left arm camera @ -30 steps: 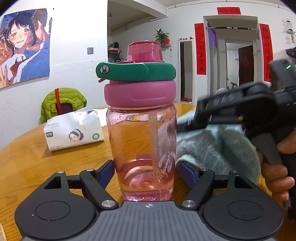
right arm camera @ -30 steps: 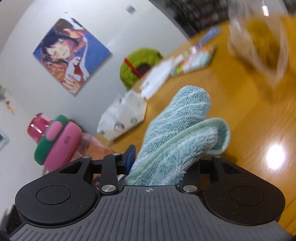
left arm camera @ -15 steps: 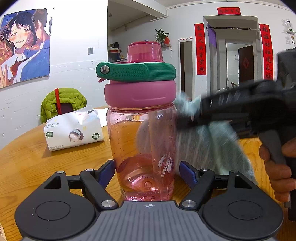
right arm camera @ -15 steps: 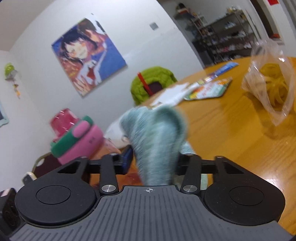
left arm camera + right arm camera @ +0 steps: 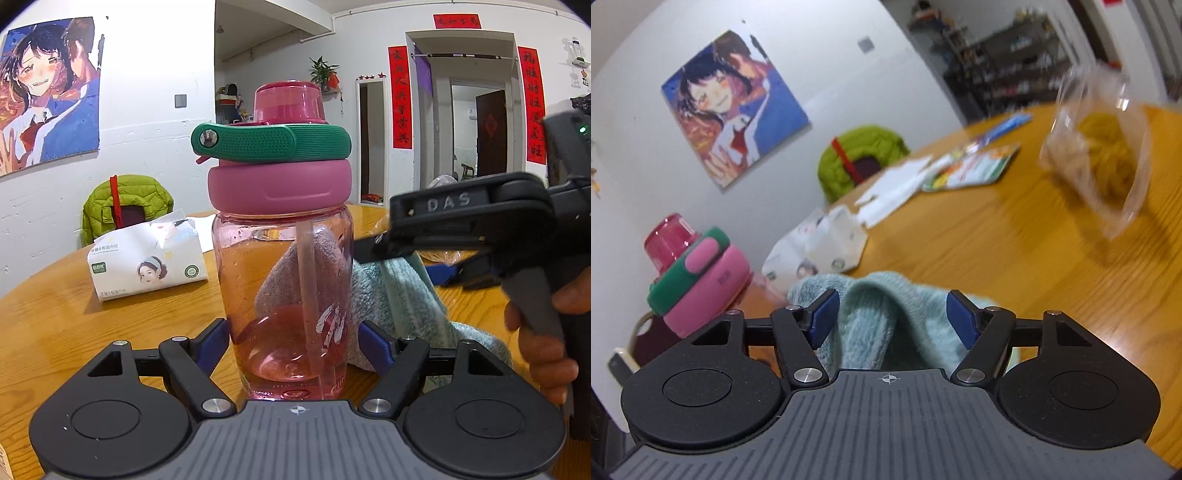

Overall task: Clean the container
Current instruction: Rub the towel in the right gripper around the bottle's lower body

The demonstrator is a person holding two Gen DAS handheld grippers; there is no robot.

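Teal terry cloth (image 5: 886, 314) now sits slack between the right gripper (image 5: 890, 317) fingers, which have spread since half a second ago. We judge wiping paused. Left gripper (image 5: 293, 341) clamps the pink bottle (image 5: 284, 280), upright on the table (image 5: 55, 325).

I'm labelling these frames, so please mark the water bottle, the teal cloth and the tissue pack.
water bottle (image 5: 280, 273), left wrist view, on its clear pink body.
teal cloth (image 5: 882, 317), right wrist view, on the fold between the fingers.
tissue pack (image 5: 147, 264), left wrist view, on its printed front face.
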